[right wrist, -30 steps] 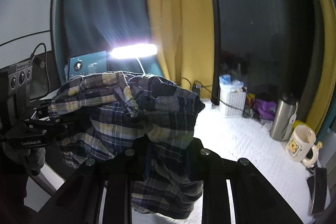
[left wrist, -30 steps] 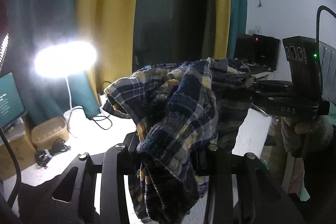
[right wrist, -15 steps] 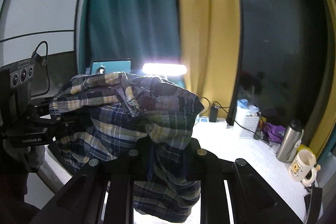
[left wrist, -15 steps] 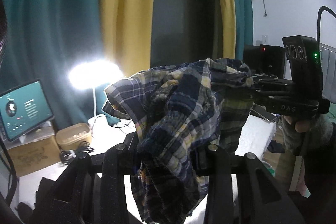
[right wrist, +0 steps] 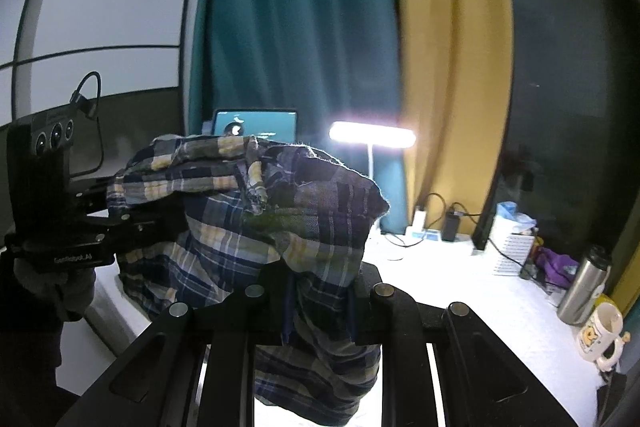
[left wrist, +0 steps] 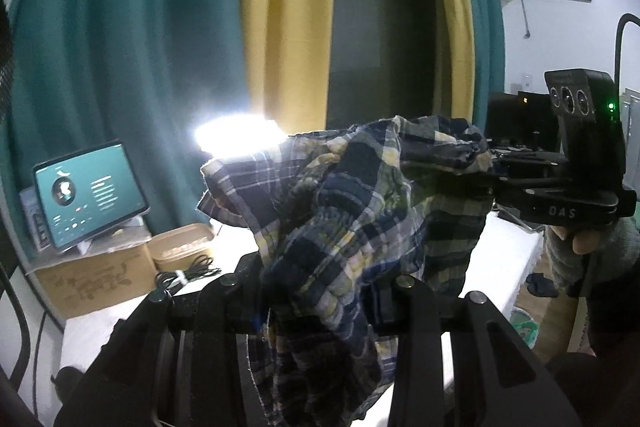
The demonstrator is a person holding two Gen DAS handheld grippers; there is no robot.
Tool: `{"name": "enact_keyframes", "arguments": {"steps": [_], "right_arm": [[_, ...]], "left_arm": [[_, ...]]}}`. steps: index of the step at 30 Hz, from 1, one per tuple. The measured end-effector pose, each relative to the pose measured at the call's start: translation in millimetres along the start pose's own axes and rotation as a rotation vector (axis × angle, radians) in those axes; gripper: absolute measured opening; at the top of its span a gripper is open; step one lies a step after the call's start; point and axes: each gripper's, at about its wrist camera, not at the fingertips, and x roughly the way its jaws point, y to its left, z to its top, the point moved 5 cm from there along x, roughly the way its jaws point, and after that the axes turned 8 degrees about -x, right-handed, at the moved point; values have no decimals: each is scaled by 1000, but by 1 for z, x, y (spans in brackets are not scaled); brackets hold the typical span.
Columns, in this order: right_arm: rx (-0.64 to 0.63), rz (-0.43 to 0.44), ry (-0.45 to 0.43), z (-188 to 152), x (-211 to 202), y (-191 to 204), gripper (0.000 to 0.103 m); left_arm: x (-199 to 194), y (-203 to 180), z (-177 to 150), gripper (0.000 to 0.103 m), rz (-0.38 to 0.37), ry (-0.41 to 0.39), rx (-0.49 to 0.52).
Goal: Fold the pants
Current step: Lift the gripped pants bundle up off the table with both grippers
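Pants (left wrist: 352, 219) in dark blue, yellow and white plaid hang bunched in the air between the two tools, above the white table (right wrist: 480, 291) and not resting on it. The left gripper (left wrist: 320, 291) is pinching a thick wad of the cloth, and the right gripper (right wrist: 320, 283) is pressed together on another fold, its jaws having just closed a little further on the fabric. The cloth looks light, thin and limp: it crumples and drapes wherever it is unsupported, so it will likely sag and twist rather than keep a shape. Better holds would probably be at the waistband corners or the hems, which I cannot pick out in this bundle. Only the left wrist view shows the tablet (left wrist: 90, 195) on its cardboard box (left wrist: 92, 279) near the table's left edge, and the person's hand (left wrist: 588, 247) under the right tool. Only the right wrist view shows the steel flask (right wrist: 584, 283) and mug (right wrist: 600, 331) by the right edge
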Motion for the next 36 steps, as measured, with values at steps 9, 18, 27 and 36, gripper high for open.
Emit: {"name": "enact_keyframes", "arguments": {"steps": [9, 18, 27, 36], "right_arm": [[-19, 67, 18, 0, 18, 30, 20], [-5, 104, 50, -9, 39, 41, 20], [31, 140, 96, -22, 78, 40, 20], [77, 171, 139, -34, 117, 28, 20]], "left_arm": [[-15, 23, -15, 36, 69, 20, -31], [-15, 37, -24, 36, 97, 45, -49], [6, 55, -36, 36, 119, 107, -86], [34, 77, -44, 36, 129, 175, -109]]}}
